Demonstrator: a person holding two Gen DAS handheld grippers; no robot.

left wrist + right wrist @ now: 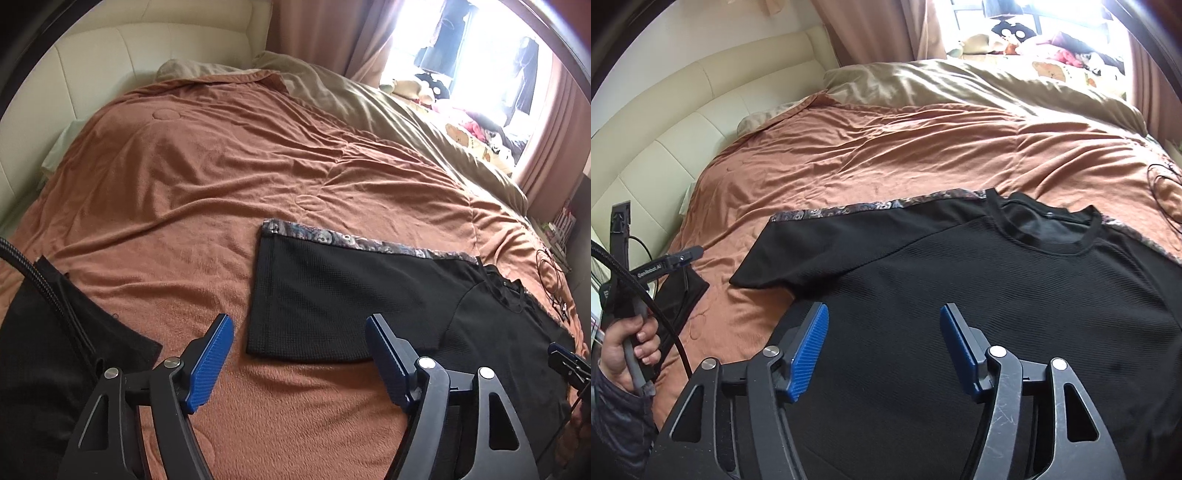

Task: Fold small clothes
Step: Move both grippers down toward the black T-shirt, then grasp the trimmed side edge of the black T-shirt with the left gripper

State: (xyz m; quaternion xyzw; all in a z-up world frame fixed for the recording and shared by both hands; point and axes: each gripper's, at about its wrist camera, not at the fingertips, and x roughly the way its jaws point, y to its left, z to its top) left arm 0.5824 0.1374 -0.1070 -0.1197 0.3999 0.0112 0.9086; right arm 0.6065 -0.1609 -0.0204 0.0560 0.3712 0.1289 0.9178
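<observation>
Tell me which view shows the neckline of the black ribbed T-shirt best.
The right wrist view: the round neckline of the black ribbed T-shirt lies whole and unobstructed there, past the open tongs. The left wrist view shows mostly one sleeve; the neckline sits edge-on near the right border.

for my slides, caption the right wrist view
Open right gripper hovers over a black t-shirt spread flat on a brown bedspread.

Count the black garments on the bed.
2: a black T-shirt spread flat under the right gripper; a smaller black piece left of the left gripper. More may be out of frame.
</observation>
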